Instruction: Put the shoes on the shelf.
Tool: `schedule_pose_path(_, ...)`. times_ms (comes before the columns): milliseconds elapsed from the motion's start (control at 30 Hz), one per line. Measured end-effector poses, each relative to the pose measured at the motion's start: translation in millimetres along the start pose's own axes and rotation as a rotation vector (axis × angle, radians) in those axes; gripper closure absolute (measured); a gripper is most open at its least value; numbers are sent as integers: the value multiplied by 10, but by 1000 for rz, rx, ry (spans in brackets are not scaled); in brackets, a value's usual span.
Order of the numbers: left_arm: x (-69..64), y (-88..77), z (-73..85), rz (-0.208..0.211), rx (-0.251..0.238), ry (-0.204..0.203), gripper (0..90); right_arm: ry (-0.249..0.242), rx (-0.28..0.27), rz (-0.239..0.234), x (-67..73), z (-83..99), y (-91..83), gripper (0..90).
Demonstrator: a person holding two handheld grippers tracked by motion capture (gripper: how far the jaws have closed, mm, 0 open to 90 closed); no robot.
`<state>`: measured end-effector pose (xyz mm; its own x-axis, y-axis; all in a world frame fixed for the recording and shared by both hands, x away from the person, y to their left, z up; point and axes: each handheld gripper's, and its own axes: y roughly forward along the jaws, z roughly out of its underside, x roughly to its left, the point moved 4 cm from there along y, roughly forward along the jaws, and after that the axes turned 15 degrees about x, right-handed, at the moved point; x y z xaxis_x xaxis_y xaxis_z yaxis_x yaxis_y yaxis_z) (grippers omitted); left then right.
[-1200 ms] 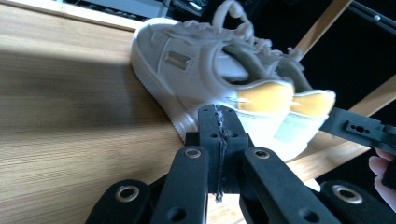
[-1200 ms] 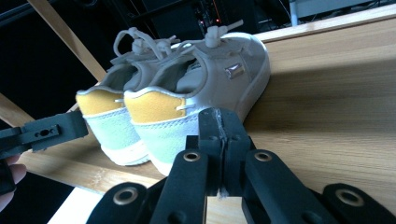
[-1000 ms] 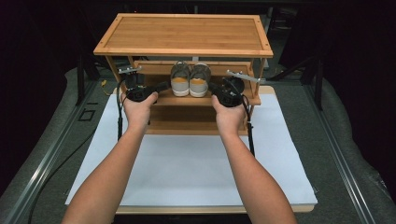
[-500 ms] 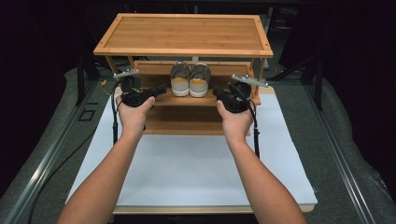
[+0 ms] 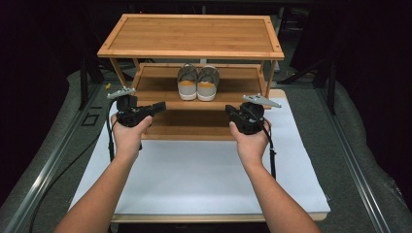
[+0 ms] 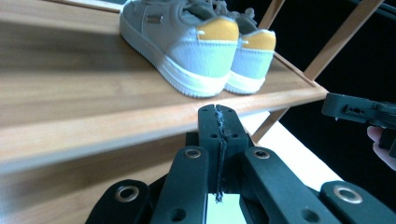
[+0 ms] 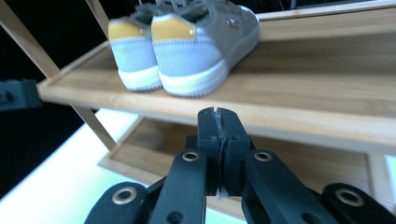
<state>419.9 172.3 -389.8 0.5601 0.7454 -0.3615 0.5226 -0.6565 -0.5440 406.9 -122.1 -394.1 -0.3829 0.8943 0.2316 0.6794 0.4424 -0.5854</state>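
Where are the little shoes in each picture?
High view: the pair of shoes sits mid-picture on the rack's middle shelf.
Left gripper view: top centre, heels facing the camera.
Right gripper view: top, left of centre.
Shared landmark: the yellow heel tabs.

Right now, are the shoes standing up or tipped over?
Standing up. Both shoes rest flat on their soles, side by side on the rack's middle shelf, heels facing the grippers.

A white sheet [image 5: 194,170] covers the table, grey floor mat [image 5: 359,145] beside it, darkness all around.
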Motion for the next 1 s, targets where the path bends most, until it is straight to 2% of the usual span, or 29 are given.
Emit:
schedule_pose_path(33,-3,-16,26,2,-1,3,899,2,-11,4,-6,25,-26,891)
schedule_pose_path(100,-10,-40,80,3,3,11,899,5,10,-1,-30,88,-58,891)
schedule_pose_path(167,-20,-62,147,0,9,25,899,4,25,14,-60,149,-64,891)
schedule_pose_path(233,-20,-76,219,-4,17,40,899,19,24,6,-85,214,-68,892)
schedule_pose_path(333,-4,-99,342,-13,25,57,899,9,46,11,-113,336,-90,893)
schedule_pose_path(533,78,-96,615,-24,58,49,899,13,65,7,-152,611,-94,893)
schedule_pose_path(667,121,-86,774,-9,67,29,898,30,68,6,-184,775,-87,893)
schedule_pose_path(800,135,-103,900,-26,81,57,899,40,72,2,-204,910,-88,893)
schedule_pose_path(933,155,-140,1016,-26,89,60,899,34,77,14,-209,1038,-94,892)
schedule_pose_path(1000,164,-157,1081,-29,87,59,898,33,77,4,-209,1100,-88,892)
